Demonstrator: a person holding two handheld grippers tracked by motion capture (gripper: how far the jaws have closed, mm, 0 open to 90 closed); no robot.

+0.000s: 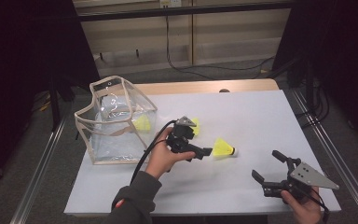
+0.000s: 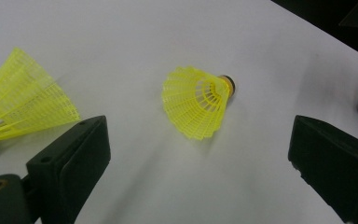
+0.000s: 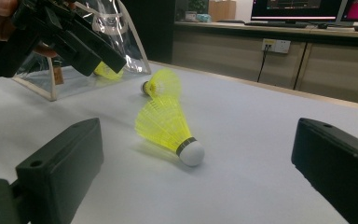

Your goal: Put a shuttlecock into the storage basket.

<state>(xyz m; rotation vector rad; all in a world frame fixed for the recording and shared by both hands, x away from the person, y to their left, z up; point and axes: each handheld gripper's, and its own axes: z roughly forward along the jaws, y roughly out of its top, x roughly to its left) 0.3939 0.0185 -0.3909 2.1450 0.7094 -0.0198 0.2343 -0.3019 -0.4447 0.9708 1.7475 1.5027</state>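
**Left claw lined up on the near shuttlecock**

Left gripper (image 1: 204, 152) hovers low over the white table (image 1: 261, 116), jaws spread wide, nothing between them. The shuttlecock (image 1: 223, 148) lies on its side just beyond the jaw tips, toward the table's right. In the left gripper view it sits ahead and centred between the jaws (image 2: 199, 100), skirt mouth facing the claw, cork end pointing away. Long axis runs roughly along the claw's reach, so the jaws would close across the skirt.

Right gripper (image 1: 271, 169) also spread and empty, farther off near the table's front right. Left is clearly nearer.

A second shuttlecock (image 1: 195, 125) lies behind the left gripper; a third (image 1: 142, 123) sits in the clear bag (image 1: 103, 135).
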